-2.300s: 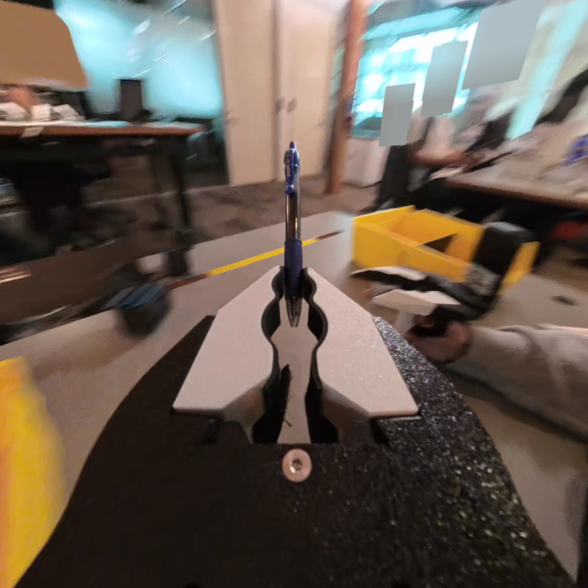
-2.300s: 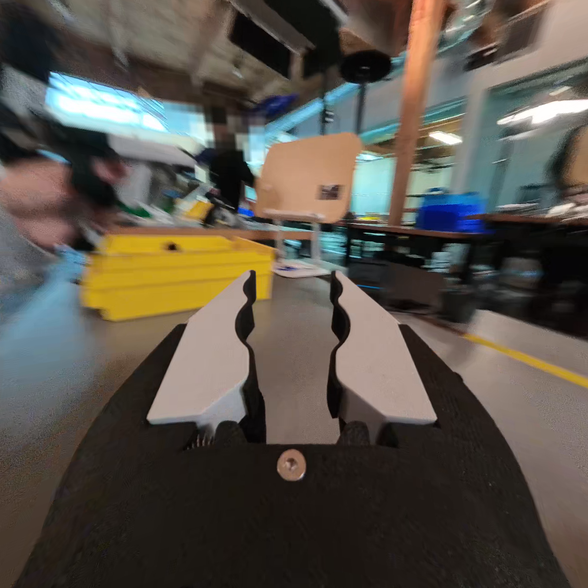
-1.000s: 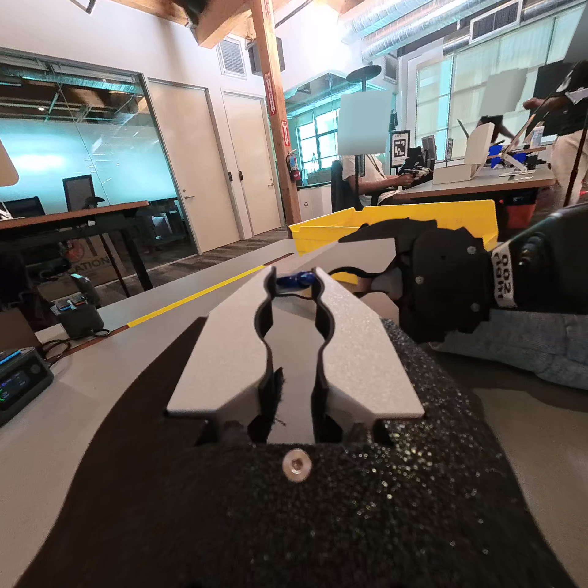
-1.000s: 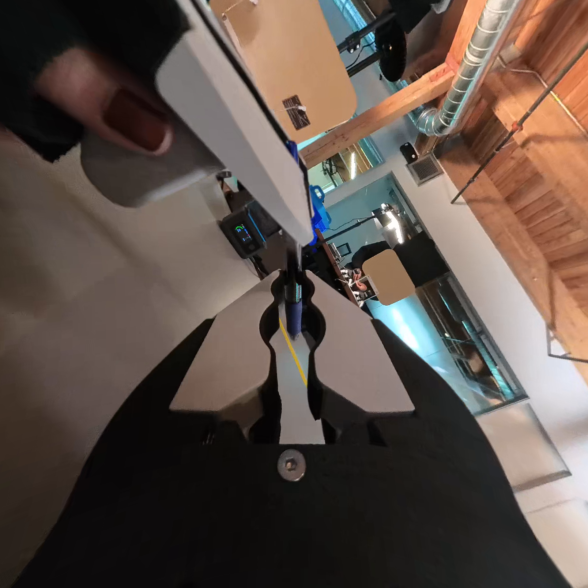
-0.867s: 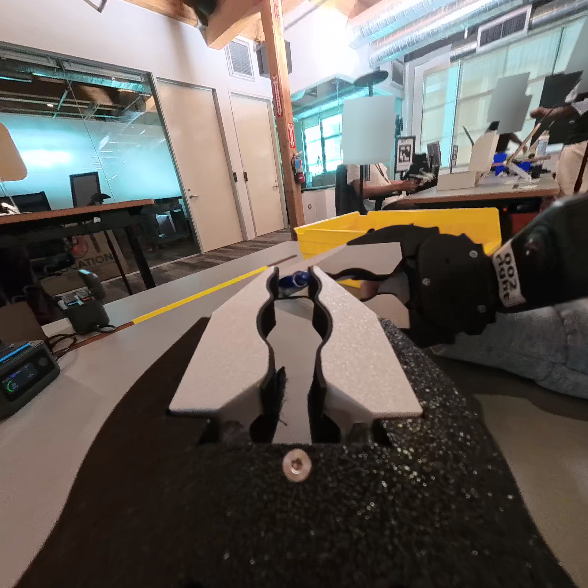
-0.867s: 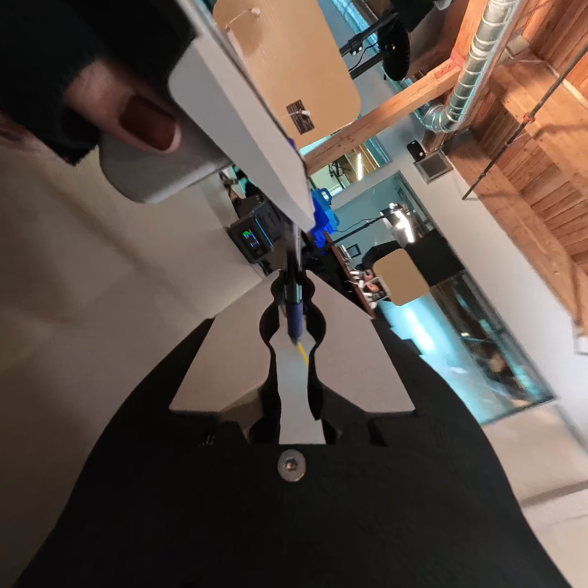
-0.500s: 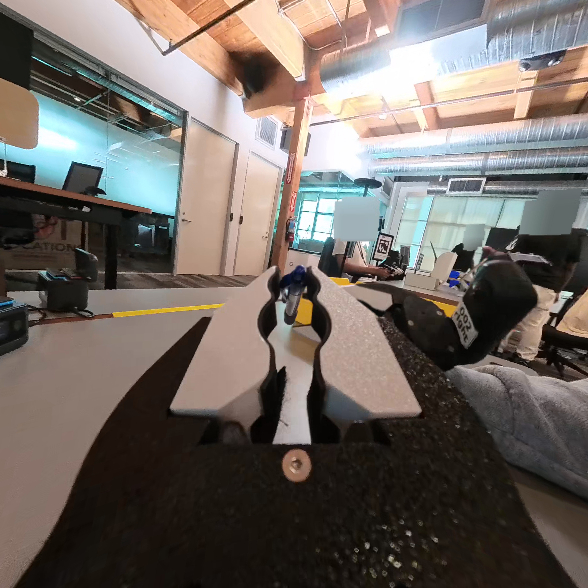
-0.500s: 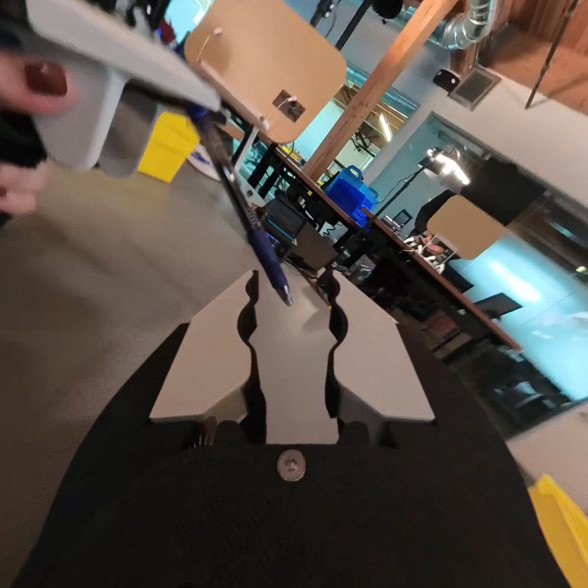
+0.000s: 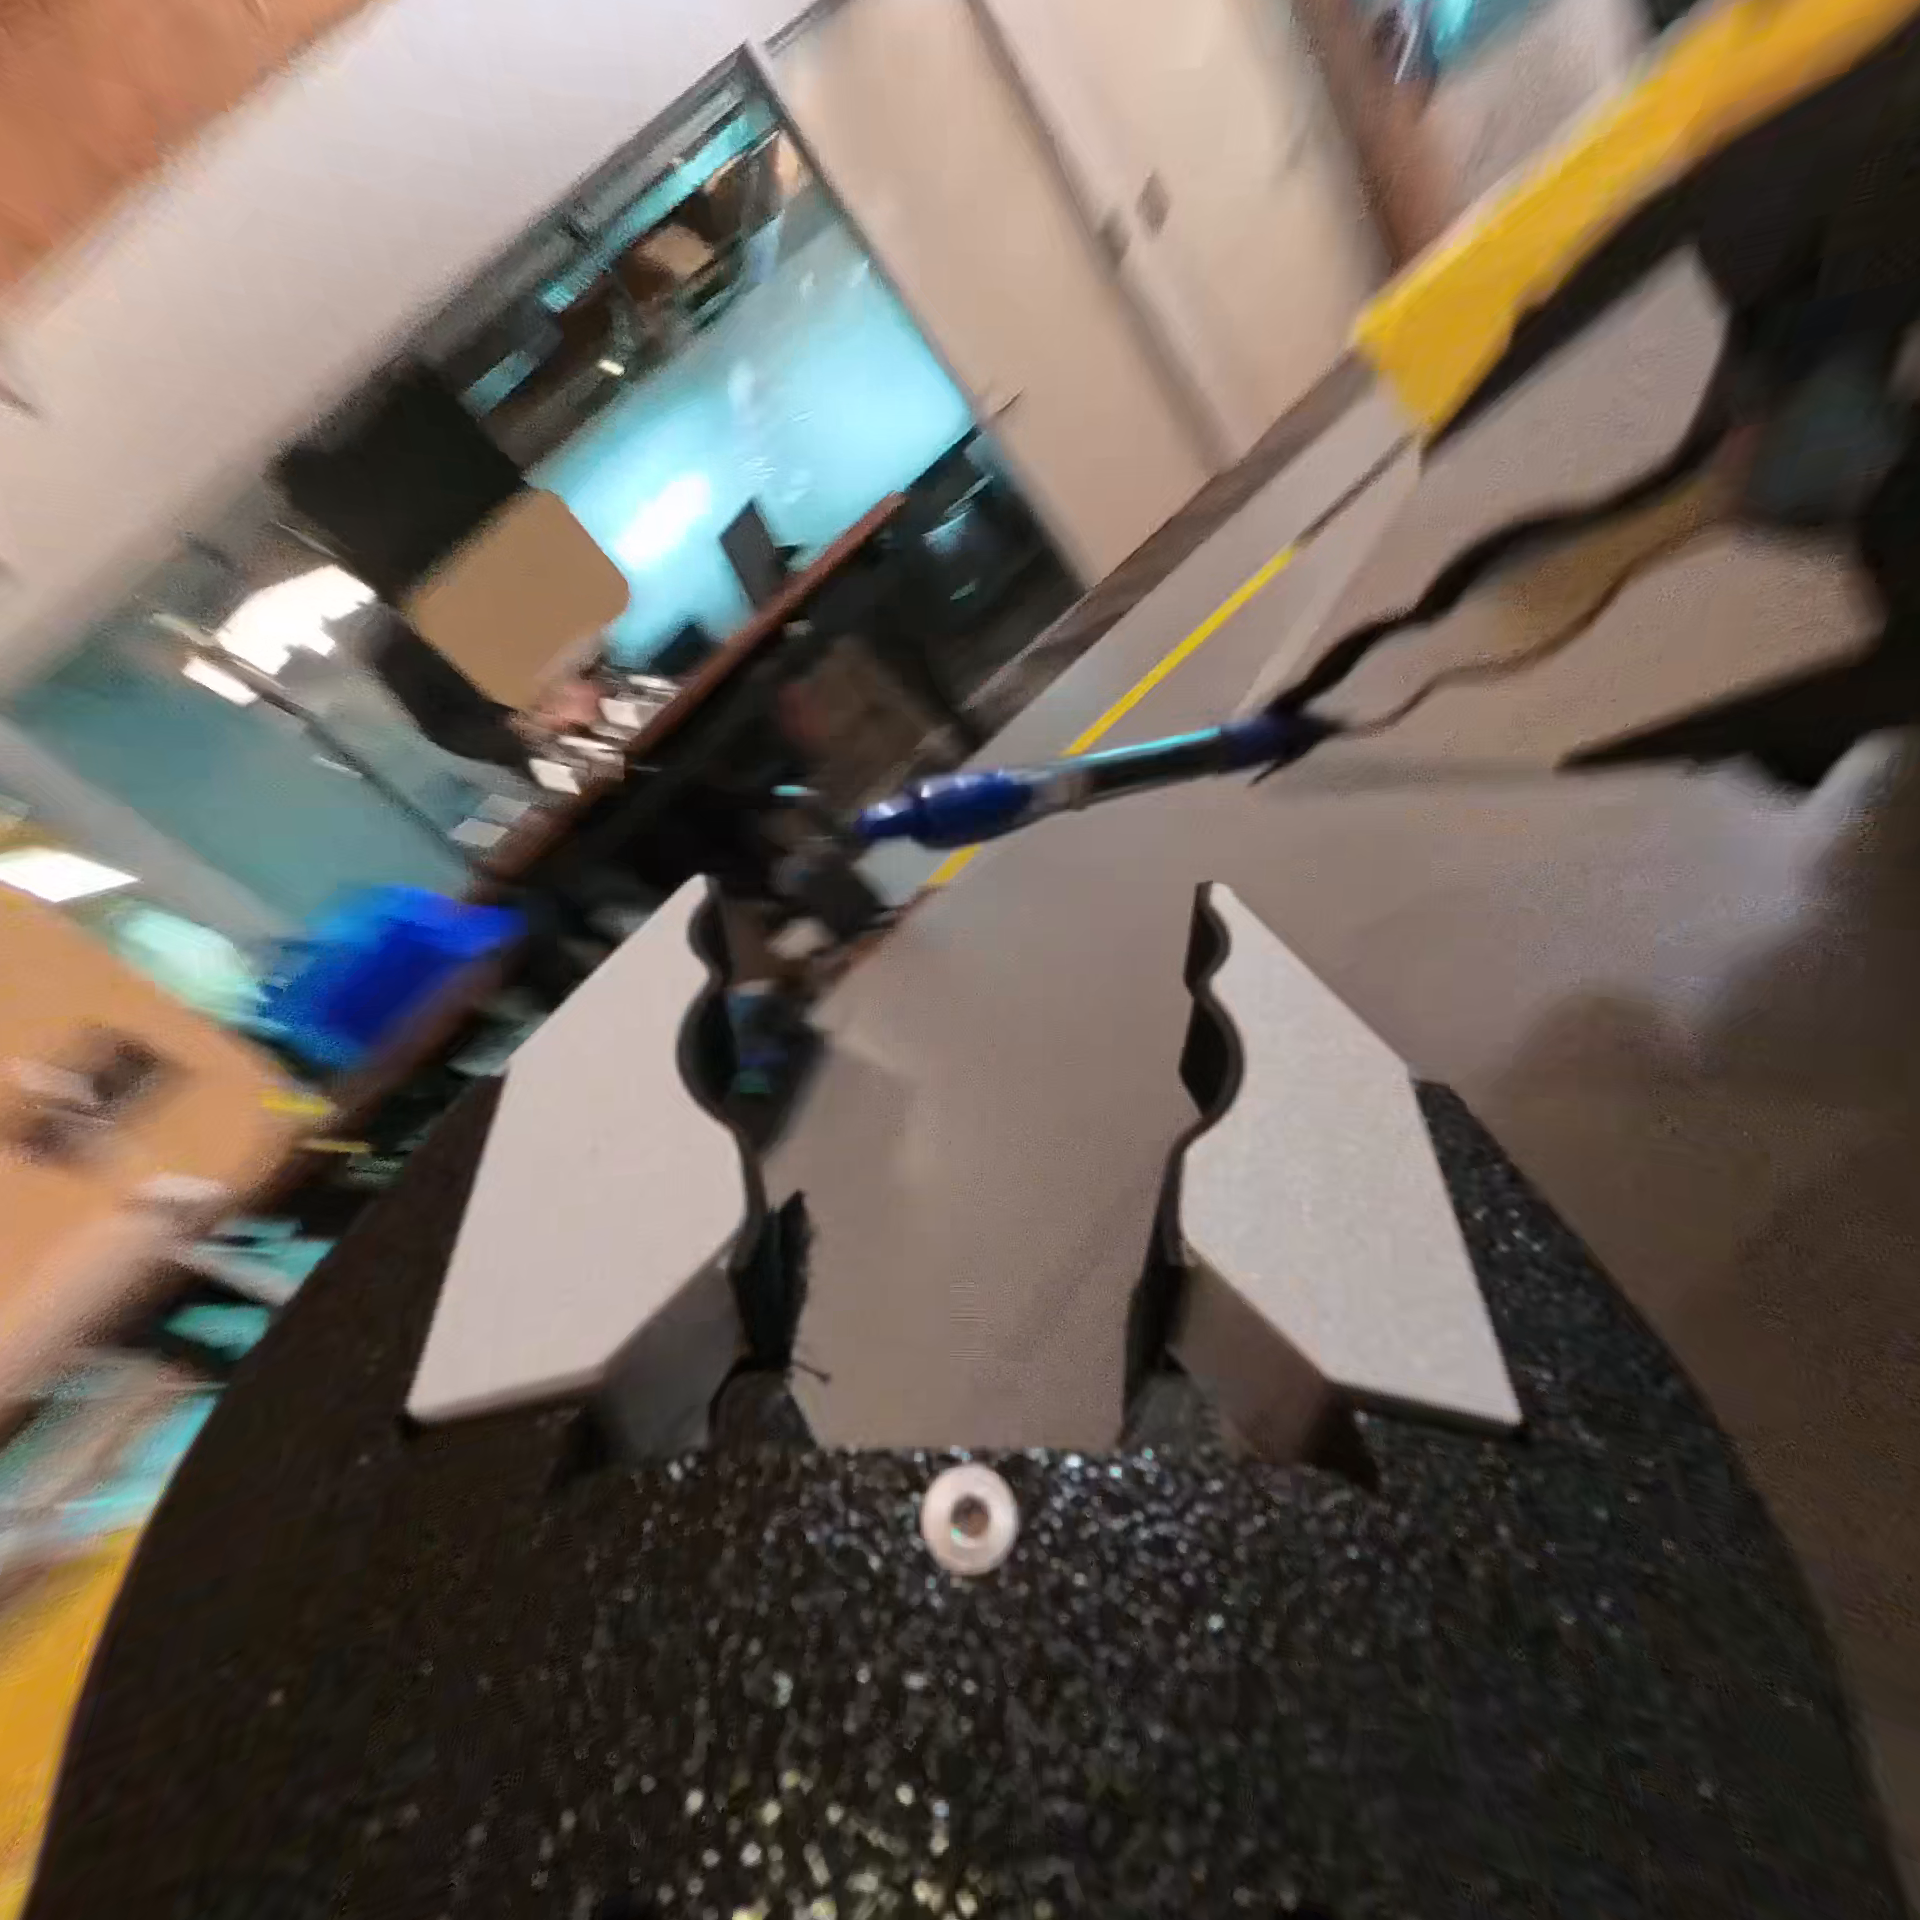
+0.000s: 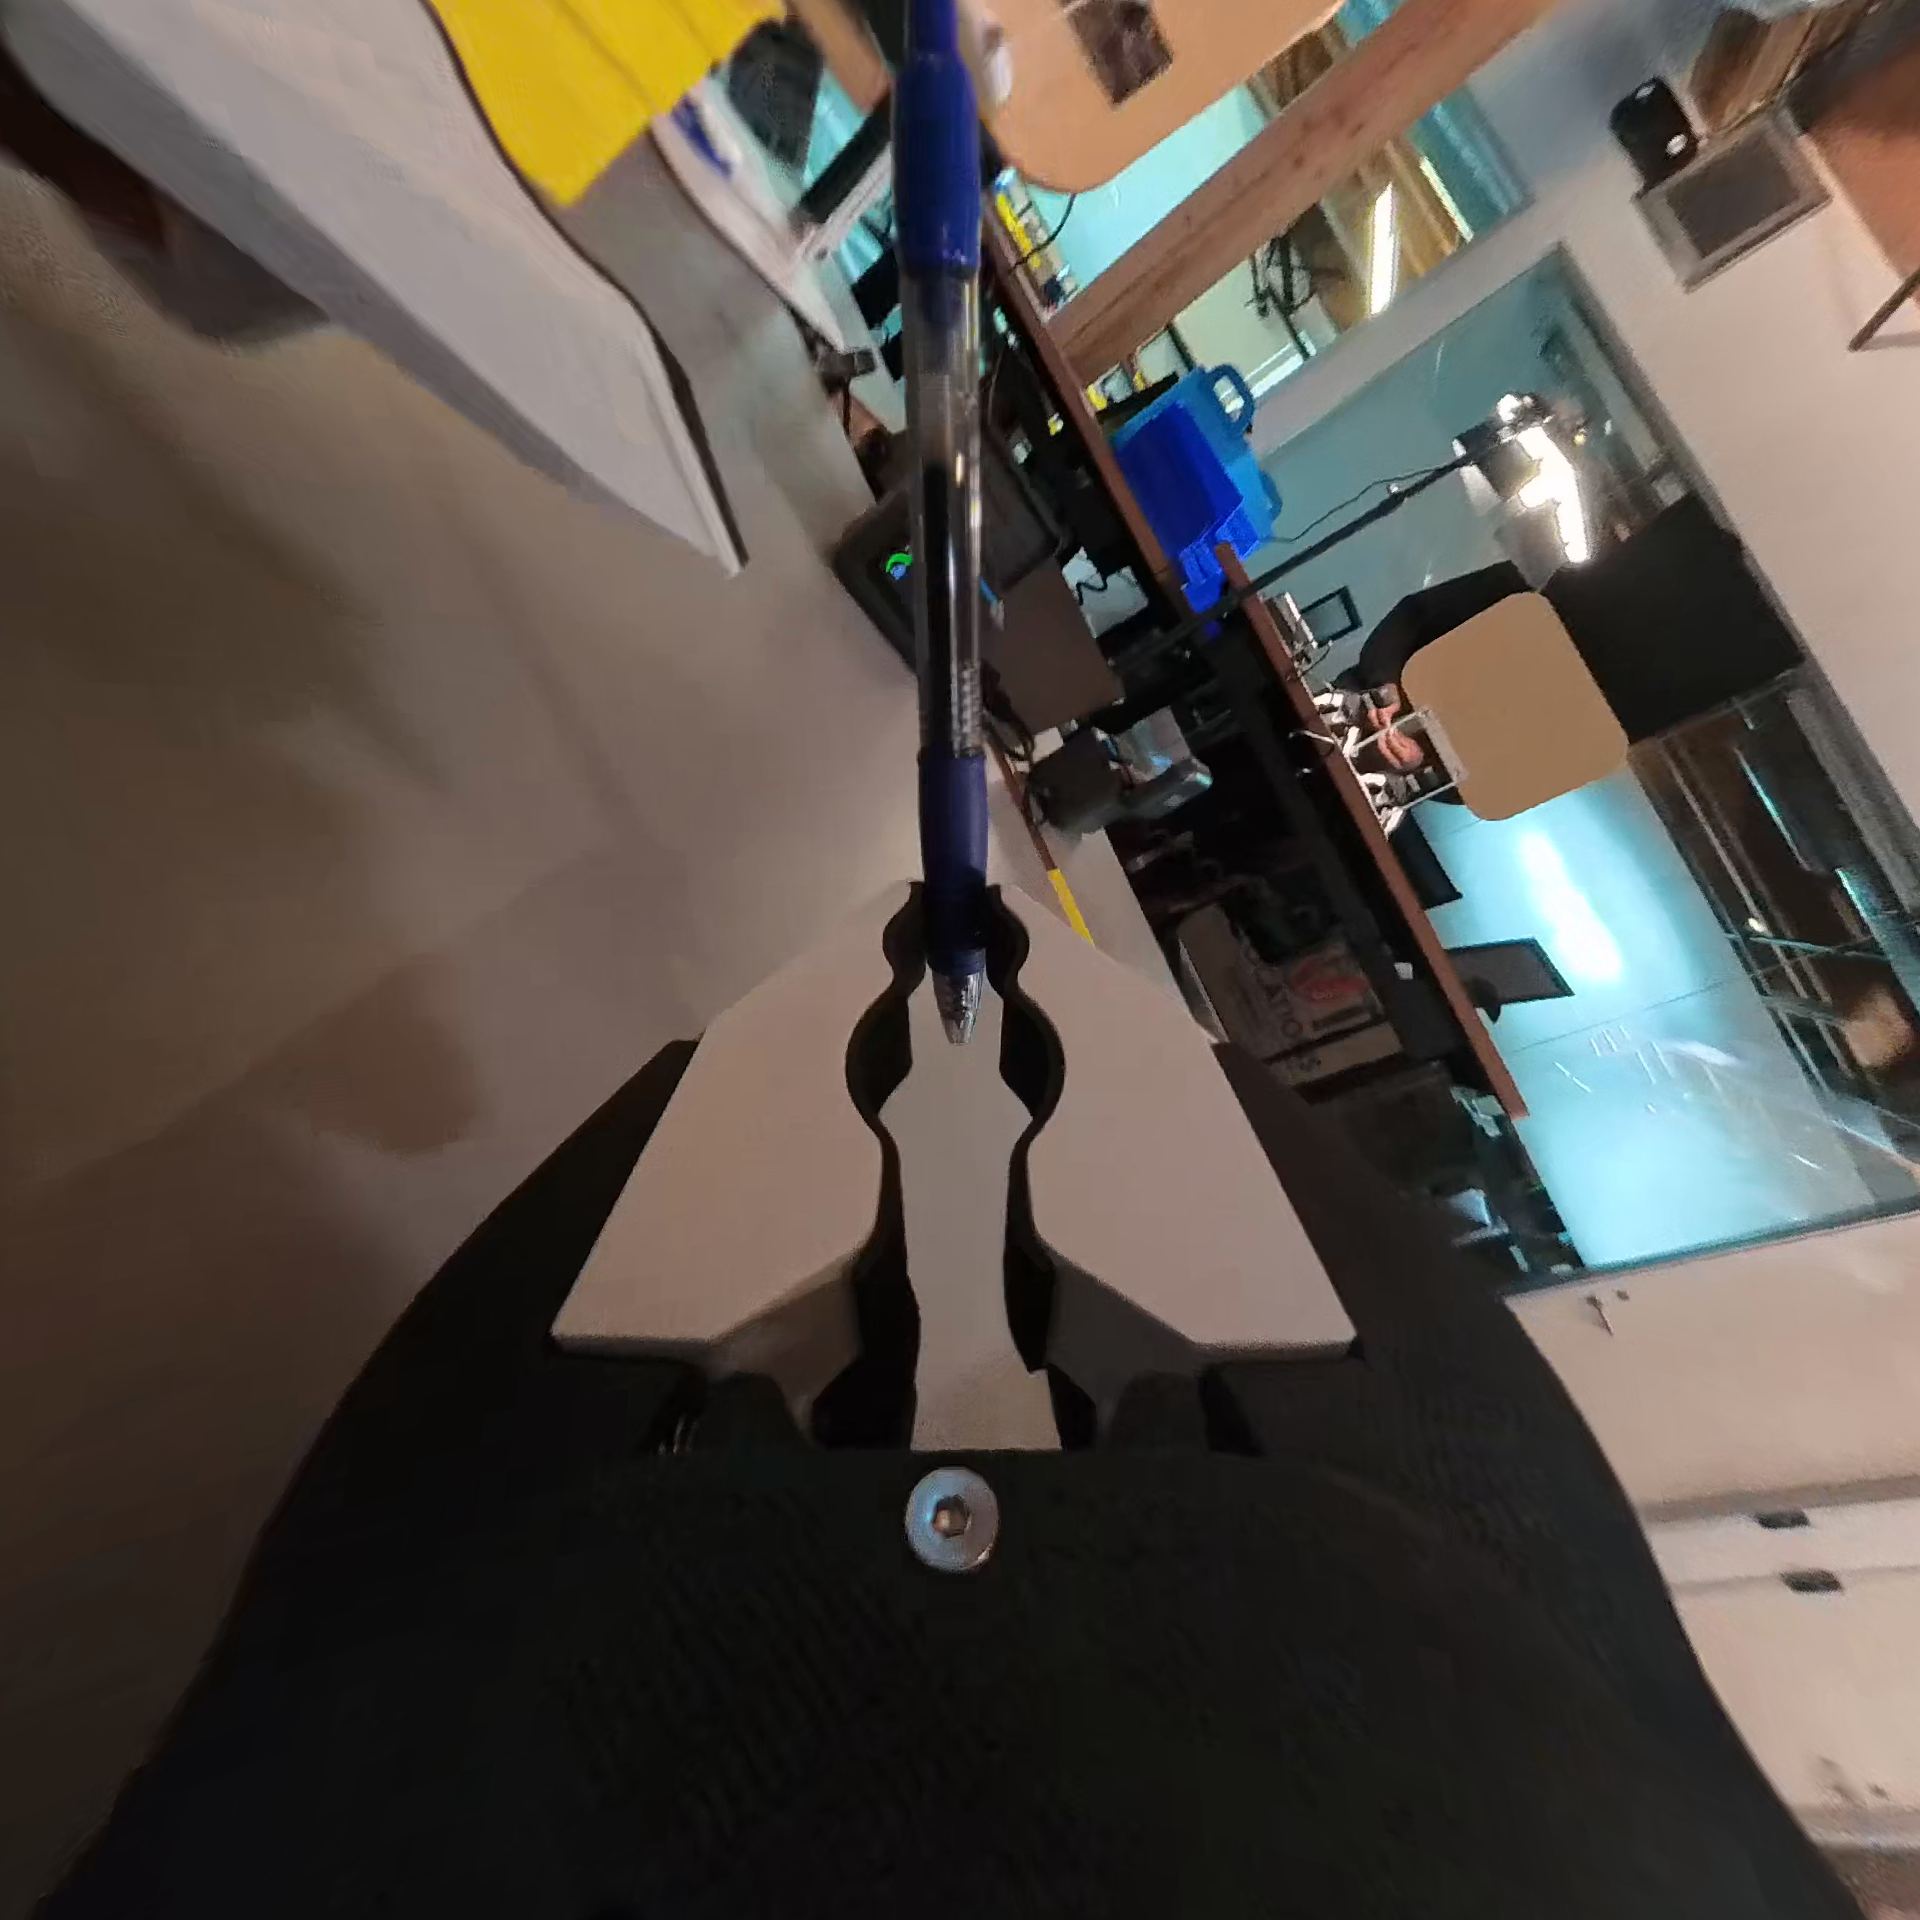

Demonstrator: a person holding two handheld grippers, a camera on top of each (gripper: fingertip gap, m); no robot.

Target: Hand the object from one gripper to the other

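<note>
A blue pen (image 10: 940, 416) with a clear barrel sticks straight out from my right gripper (image 10: 958, 904), which is shut on its rubber grip near the tip. In the left wrist view my left gripper (image 9: 954, 904) is open and empty. In that view the pen (image 9: 1039, 790) stands just beyond its fingertips, held at the upper right by the right gripper (image 9: 1288, 727). A pale finger (image 10: 468, 291) of the left gripper shows at the upper left of the right wrist view, apart from the pen.
A grey table (image 10: 312, 831) lies below both grippers. A yellow bin (image 10: 603, 94) stands on it, behind the left gripper. A black device (image 10: 883, 582) sits near the table's edge. A blue container (image 10: 1195, 468) and desks with people are farther off.
The pen has passed from my left gripper to my right one. The right gripper has shut on its tip end; the left has opened and drawn back from it.
</note>
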